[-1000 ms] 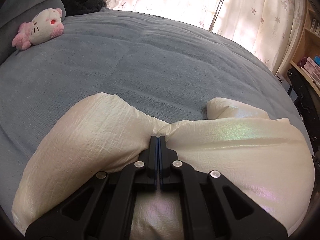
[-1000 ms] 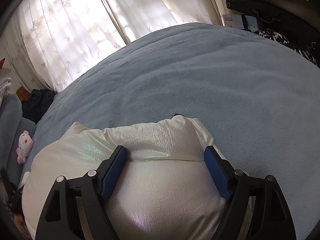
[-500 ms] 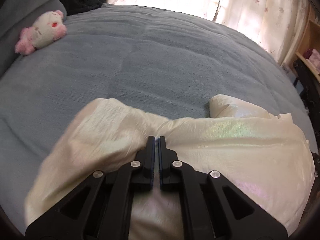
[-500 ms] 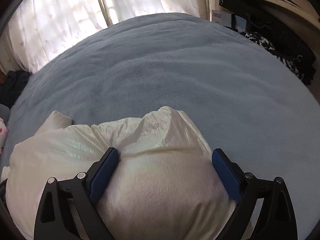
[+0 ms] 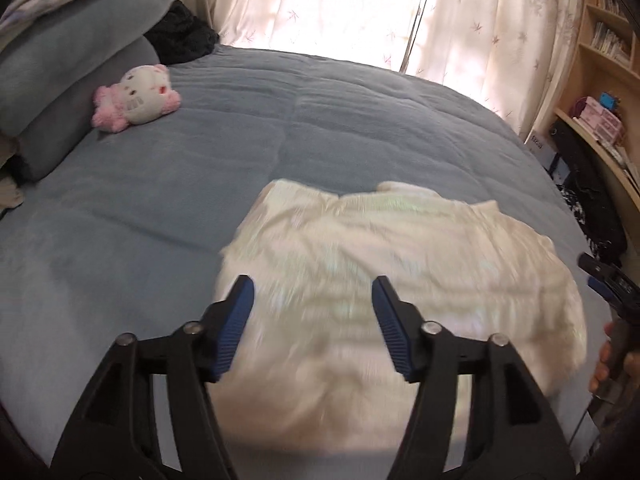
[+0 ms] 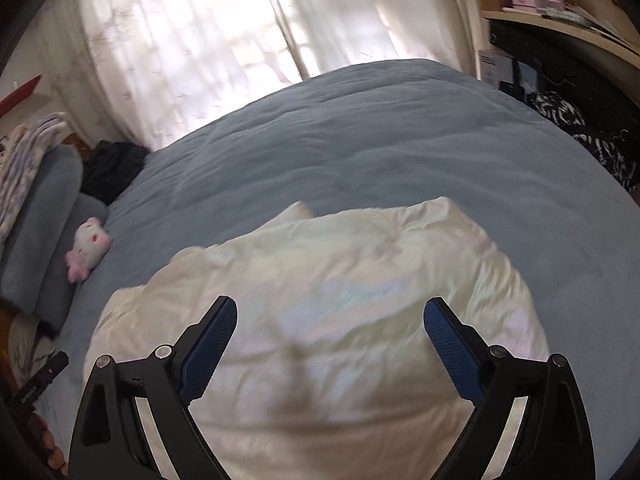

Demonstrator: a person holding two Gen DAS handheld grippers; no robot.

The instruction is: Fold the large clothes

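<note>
Left wrist view: the left gripper (image 5: 312,312), fingers spread and holding nothing, hangs above the cream, pearly-sheened crinkled garment (image 5: 400,272), which lies as a folded bundle on the grey-blue fleece bed cover (image 5: 160,220), towards the near right edge of the bed. A pink-and-white plush cat toy (image 5: 134,96) sits by the grey pillows (image 5: 72,80) at the far left corner. The garment is motion-blurred; its near edge is cut off behind the fingers.

Right wrist view: the right gripper (image 6: 328,340), fingers likewise released, hovers over the same garment (image 6: 340,280). A fold appears laid down; the next move probably calls for finding a free edge to pinch for a further fold. Layers beneath and the garment type cannot be made out
</note>
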